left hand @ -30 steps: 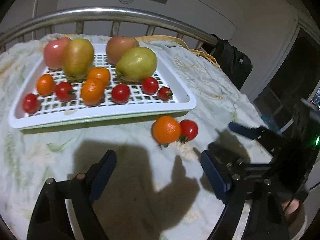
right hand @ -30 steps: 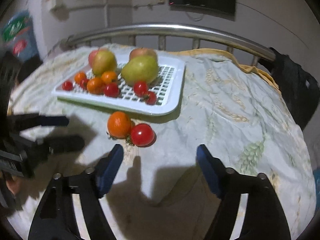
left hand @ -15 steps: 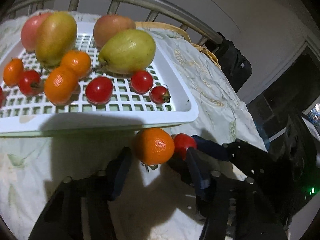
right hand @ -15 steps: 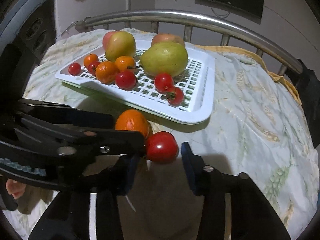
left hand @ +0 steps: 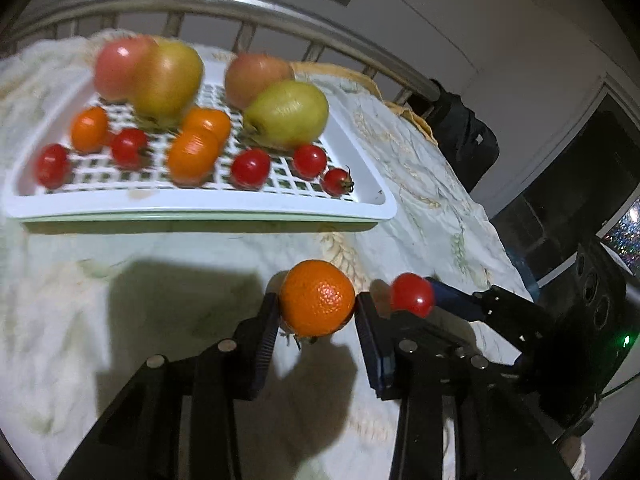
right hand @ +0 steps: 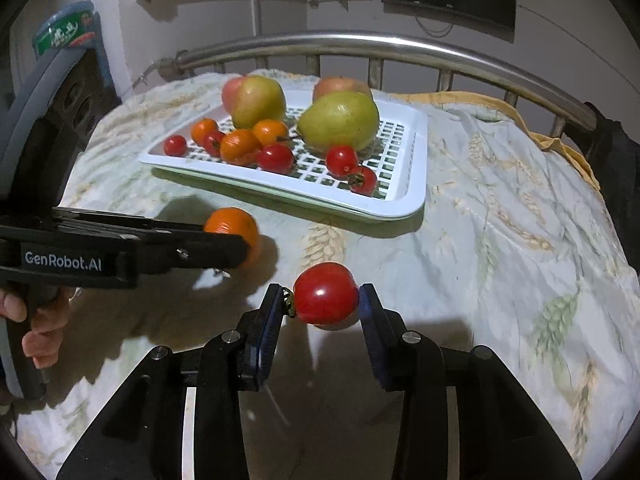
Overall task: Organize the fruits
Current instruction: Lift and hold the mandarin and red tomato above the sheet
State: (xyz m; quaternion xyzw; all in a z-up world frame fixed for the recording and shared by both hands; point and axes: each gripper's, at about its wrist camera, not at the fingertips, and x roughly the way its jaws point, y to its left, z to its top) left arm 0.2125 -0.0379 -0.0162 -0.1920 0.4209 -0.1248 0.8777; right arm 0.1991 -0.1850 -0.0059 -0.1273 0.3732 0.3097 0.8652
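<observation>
My left gripper (left hand: pixel 316 305) has its jaws closing, and both pads press on a small orange (left hand: pixel 317 303). The orange hangs a little above the cloth, with its shadow under it. My right gripper (right hand: pixel 320 298) is shut on a red cherry tomato (right hand: pixel 326 292), stem end against its left pad. In the left wrist view that tomato (left hand: pixel 412 294) sits just right of the orange. In the right wrist view the orange (right hand: pixel 232 224) shows at the left gripper's tip. The white slotted tray (left hand: pixel 200 210) behind them holds several fruits.
The tray (right hand: pixel 416 200) carries apples, pears, small oranges and cherry tomatoes. A metal rail (right hand: pixel 360 40) runs behind the pale patterned cloth (right hand: pixel 500 240). A dark bag (left hand: pixel 460 136) lies at the far right edge. A person's hand (right hand: pixel 36 320) holds the left gripper.
Both grippers moved in on the two loose fruits and their jaws narrowed from wide apart. The orange and tomato, once touching on the cloth, are now apart, one in each gripper.
</observation>
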